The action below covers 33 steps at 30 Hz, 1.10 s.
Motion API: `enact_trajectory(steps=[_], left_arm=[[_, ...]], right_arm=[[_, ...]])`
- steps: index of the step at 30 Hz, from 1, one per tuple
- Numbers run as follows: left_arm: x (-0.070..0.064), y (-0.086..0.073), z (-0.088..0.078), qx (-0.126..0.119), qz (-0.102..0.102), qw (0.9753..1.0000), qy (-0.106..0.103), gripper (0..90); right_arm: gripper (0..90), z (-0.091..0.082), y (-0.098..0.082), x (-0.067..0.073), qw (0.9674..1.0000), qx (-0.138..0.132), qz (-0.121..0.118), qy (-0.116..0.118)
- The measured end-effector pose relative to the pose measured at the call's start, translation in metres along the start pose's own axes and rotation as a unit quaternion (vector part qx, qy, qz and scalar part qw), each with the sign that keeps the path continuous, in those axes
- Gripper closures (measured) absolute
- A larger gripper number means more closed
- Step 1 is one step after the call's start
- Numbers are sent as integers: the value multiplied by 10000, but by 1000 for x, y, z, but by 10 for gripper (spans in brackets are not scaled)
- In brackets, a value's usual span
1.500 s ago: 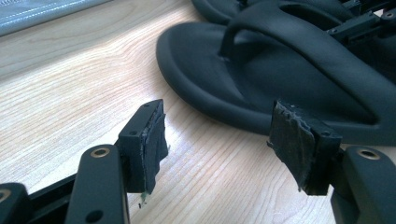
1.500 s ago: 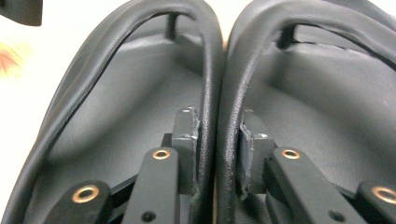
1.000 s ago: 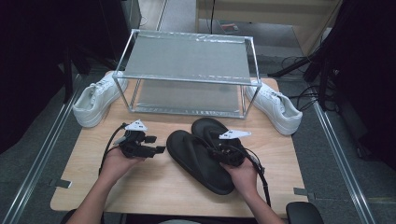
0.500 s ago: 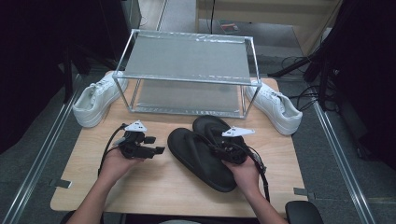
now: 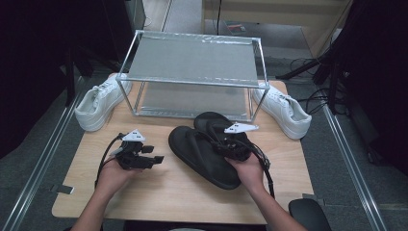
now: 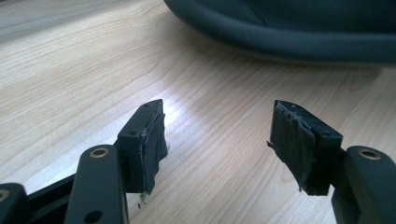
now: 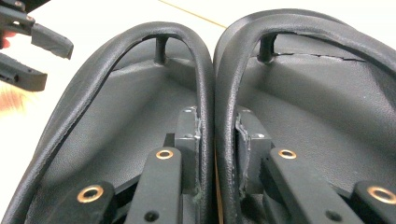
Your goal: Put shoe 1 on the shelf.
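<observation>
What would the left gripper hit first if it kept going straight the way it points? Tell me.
Most likely the nearer black flip-flop. The left gripper has open, empty jaws low over the wooden table, and the sandal's rounded edge crosses the view just ahead. Depth is hard to judge, so it might scrape the table first.

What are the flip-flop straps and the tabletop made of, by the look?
Flip-flop straps: probably faux leather or soft vinyl, matte black; fine grain and creasing show in the right gripper view, where the right gripper pinches two adjoining straps together. Table: light wood or wood-look laminate, satin; straight grain lines with a soft glare patch.
</observation>
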<state>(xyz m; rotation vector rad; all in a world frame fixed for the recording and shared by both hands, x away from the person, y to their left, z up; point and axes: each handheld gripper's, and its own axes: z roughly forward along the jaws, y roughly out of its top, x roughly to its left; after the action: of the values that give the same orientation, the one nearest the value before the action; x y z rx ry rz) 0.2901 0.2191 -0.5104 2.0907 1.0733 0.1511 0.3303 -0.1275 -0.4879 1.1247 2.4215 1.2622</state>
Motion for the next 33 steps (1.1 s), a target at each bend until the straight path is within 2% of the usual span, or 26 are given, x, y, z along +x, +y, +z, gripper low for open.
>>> enact_trajectory(steps=[6,9,14,17,21,22,23,25,30,33], left_arm=[[-4,-4,-5,-74,-22,10000,40,358],[-5,-4,-5,-107,11,9999,27,359],[-11,-3,-3,-83,121,9999,-70,358],[-13,-2,-2,-92,164,9998,-100,358],[-13,-2,-3,-106,171,9997,-125,358],[-13,-2,-3,-112,172,9997,-132,358],[-13,-2,-3,-112,172,9997,-132,358],[-13,-2,-3,-114,174,9997,-140,358],[-14,-2,-3,-107,182,9997,-153,358],[-15,-2,-2,-111,181,9996,-171,358]], right_arm=[[749,0,16,-5,9998,-92,-148,-81],[749,1,22,-6,9997,-150,-122,-124],[748,20,43,-14,9996,-143,-125,-228],[749,36,48,-21,9987,-143,-221,-440],[748,56,54,-33,9980,-16,-6,-636],[748,59,55,-37,9980,-18,93,-628],[748,59,55,-37,9980,-18,93,-628],[748,68,59,-44,9973,-81,283,-677],[749,82,59,-52,9948,-246,532,-838],[748,87,59,-53,9943,-211,520,-904]])
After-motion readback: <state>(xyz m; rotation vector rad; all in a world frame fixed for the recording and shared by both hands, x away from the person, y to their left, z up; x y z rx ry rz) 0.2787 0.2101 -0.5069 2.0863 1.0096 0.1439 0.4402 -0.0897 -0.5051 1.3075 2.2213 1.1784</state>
